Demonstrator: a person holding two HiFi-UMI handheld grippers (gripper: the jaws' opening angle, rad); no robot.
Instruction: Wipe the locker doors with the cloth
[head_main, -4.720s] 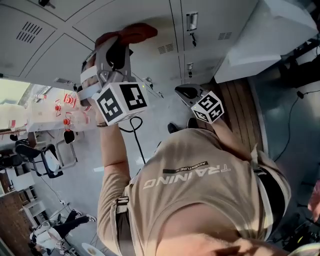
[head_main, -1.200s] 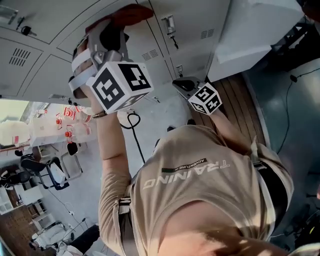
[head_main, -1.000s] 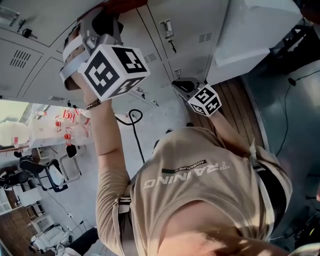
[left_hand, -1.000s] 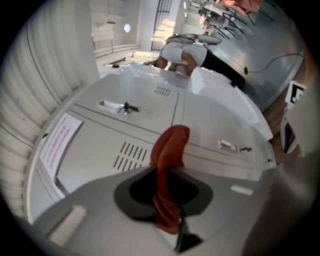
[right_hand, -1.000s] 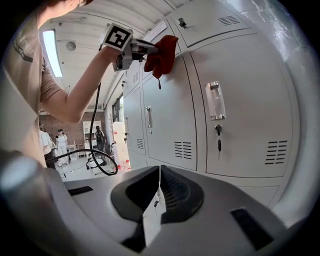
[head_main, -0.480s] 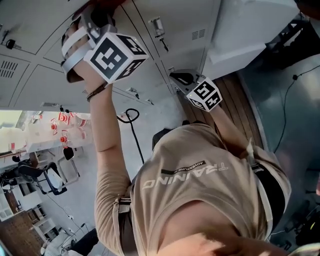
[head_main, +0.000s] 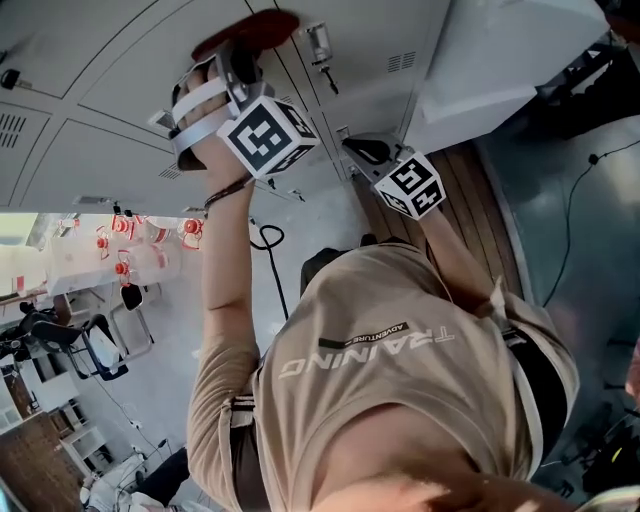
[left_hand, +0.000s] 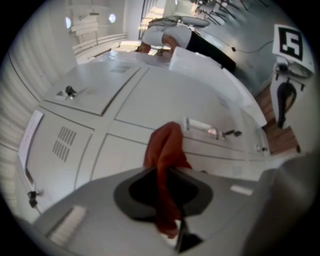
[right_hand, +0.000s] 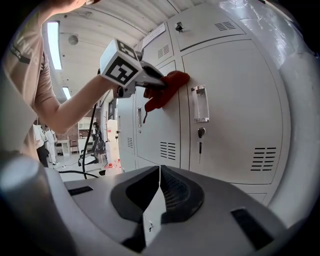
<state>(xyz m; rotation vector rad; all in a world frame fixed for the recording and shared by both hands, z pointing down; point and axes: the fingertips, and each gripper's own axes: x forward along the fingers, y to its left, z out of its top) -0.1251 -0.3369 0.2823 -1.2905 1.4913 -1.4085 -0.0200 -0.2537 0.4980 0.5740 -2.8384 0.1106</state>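
Left gripper view shows your left gripper (left_hand: 169, 175) clamped on the red cloth (left_hand: 167, 145), whose free end bunches against the locker doors (left_hand: 150, 102), just left of the clear label holder (left_hand: 200, 125). In the right gripper view the cloth touches the seam between two upper doors. Your right gripper (right_hand: 159, 170) is closed on nothing and hangs lower, facing the doors but apart from them. To wipe well, press the cloth flat rather than bunched, so that fabric, not the jaw tips, meets the paint. Work in overlapping strokes. Steer round the label holder and the key (right_hand: 200, 135) below it, which could snag the cloth.
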